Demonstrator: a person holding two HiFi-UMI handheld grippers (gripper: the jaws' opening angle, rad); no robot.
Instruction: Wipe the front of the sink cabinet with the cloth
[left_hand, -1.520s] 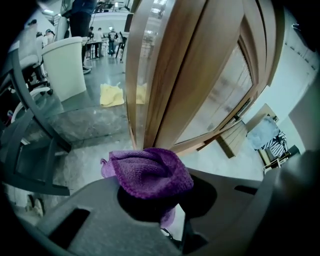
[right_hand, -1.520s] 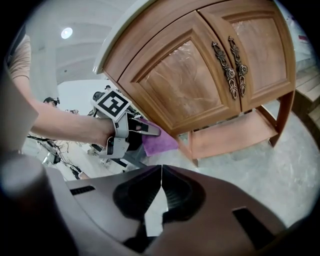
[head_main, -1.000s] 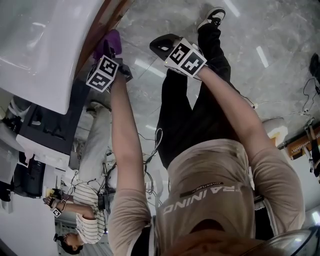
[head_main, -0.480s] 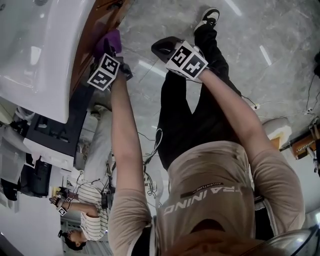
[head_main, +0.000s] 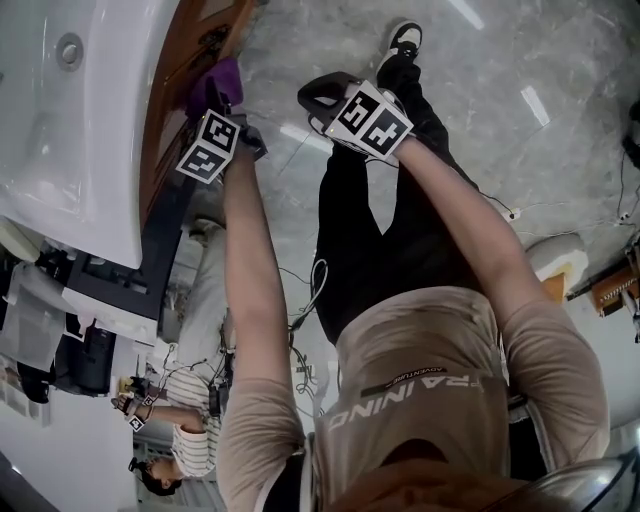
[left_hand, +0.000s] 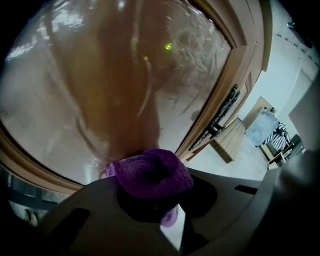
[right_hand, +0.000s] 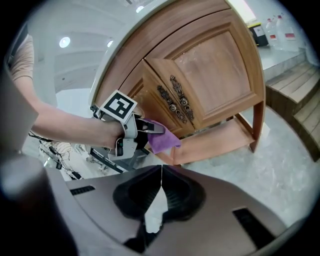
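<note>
The left hand-held gripper (left_hand: 150, 200) is clamped on the purple cloth (left_hand: 150, 172), which bunches just ahead of its jaws against the wooden front of the sink cabinet (right_hand: 210, 65). The right hand-held gripper (right_hand: 161, 175) hangs beside it, jaws together, empty.

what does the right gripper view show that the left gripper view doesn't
Only the right gripper view: the whole cabinet front with its metal handles, the left claw from outside, and the right claw shut and empty. Only the left gripper view: a close look at the glossy door panel. Both: the purple cloth held in the left claw.
</note>
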